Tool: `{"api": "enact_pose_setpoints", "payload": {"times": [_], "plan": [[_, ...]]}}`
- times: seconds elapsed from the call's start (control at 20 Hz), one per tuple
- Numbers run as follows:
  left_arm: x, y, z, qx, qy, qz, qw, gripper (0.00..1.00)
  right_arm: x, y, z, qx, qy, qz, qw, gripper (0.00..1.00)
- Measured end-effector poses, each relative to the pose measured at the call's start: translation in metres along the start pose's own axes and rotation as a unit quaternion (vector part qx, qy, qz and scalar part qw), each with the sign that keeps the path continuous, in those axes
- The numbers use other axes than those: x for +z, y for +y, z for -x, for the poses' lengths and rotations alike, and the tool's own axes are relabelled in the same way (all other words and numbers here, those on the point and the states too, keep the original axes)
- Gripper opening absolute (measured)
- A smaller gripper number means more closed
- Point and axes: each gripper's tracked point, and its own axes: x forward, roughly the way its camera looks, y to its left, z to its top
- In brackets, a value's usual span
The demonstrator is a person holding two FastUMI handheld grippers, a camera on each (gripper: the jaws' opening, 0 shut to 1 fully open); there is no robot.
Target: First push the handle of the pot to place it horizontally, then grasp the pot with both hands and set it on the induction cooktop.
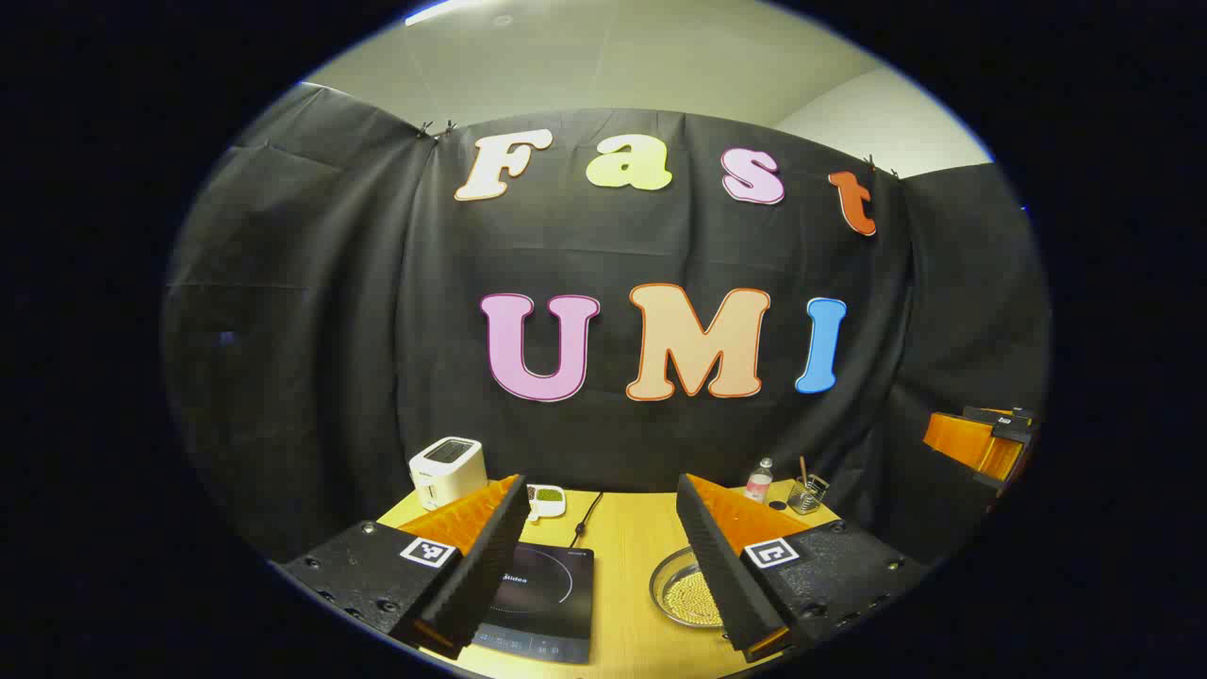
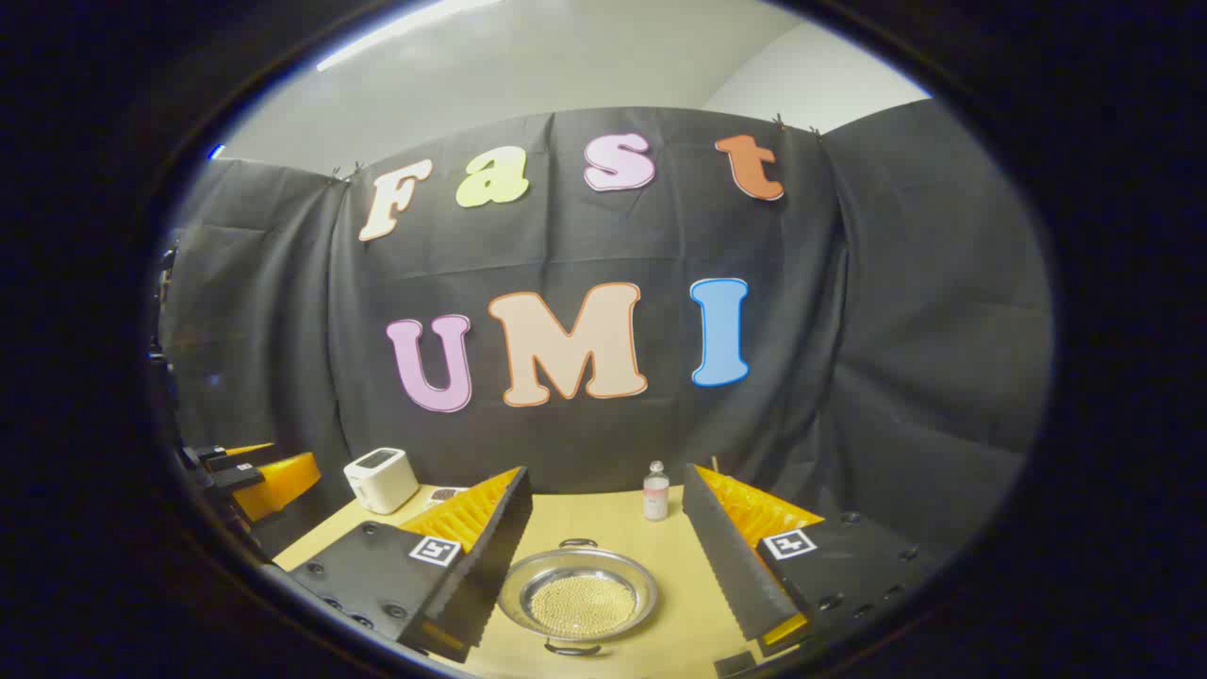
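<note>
The shallow steel pot [image 2: 577,594] with dark loop handles sits just right of the black induction cooktop [image 1: 542,604]. Left gripper [image 1: 603,556] and right gripper [image 2: 608,556] gape wide, empty; a careless shove could slide the pot.

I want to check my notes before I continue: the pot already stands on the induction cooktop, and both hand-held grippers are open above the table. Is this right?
Not quite. In the left gripper view the pot stands on the table, to the right of the induction cooktop, not on it. Both hand-held grippers, left and right, are indeed open above the table.
</note>
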Motion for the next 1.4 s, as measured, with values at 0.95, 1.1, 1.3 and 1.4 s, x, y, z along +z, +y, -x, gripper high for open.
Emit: {"api": "enact_pose_setpoints", "payload": {"times": [0.95, 1.1, 1.3, 1.4], "plan": [[-0.018, -0.006, -0.034, -0.037, 0.023, -0.022, 0.999, 0.96, -0.008, -0.003, -0.01, -0.047, 0.011, 0.01, 0.999, 1.0], [-0.019, -0.001, -0.032, -0.028, 0.021, -0.026, 0.999, 0.96, -0.013, -0.001, -0.012, -0.043, 0.02, 0.007, 0.999, 1.0], [-0.02, 0.008, -0.026, -0.015, 0.018, -0.028, 0.999, 0.96, -0.027, 0.001, -0.015, -0.037, 0.037, 0.001, 0.999, 1.0], [-0.021, 0.014, -0.023, -0.008, 0.02, -0.027, 0.999, 0.96, -0.032, 0.004, -0.014, -0.032, 0.042, 0.003, 0.999, 0.93]]}}
